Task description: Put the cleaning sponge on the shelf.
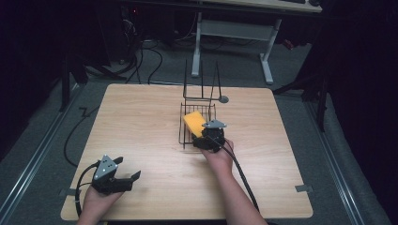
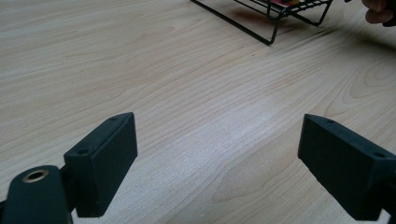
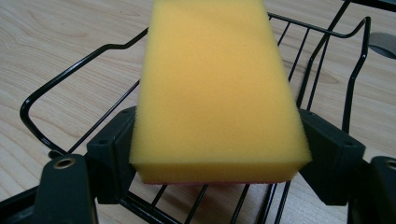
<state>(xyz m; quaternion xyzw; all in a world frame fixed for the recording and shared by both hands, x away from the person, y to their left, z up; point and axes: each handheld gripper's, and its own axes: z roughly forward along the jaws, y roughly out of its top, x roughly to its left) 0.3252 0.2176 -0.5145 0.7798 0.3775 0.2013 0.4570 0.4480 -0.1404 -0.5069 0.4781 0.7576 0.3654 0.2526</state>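
Note:
A yellow sponge point(image 3: 212, 88) with a thin pink underside is clamped between the jaws of my right gripper point(image 3: 217, 149), held over the black wire basket point(image 3: 74, 70). From above, the sponge point(image 1: 194, 123) tilts above the basket point(image 1: 185, 136) near the table's middle, with the right gripper point(image 1: 206, 138) at its near end. My left gripper point(image 1: 127, 173) rests low at the table's front left, open, nothing between its jaws point(image 2: 217, 158). The basket's corner point(image 2: 273, 21) shows far ahead of it.
The wooden table point(image 1: 141, 122) has bare room on the left and right. A black wire frame point(image 1: 202, 84) stands upright behind the basket, with a small grey disc point(image 1: 224, 99) beside it. A white-legged desk point(image 1: 234, 33) stands beyond the table.

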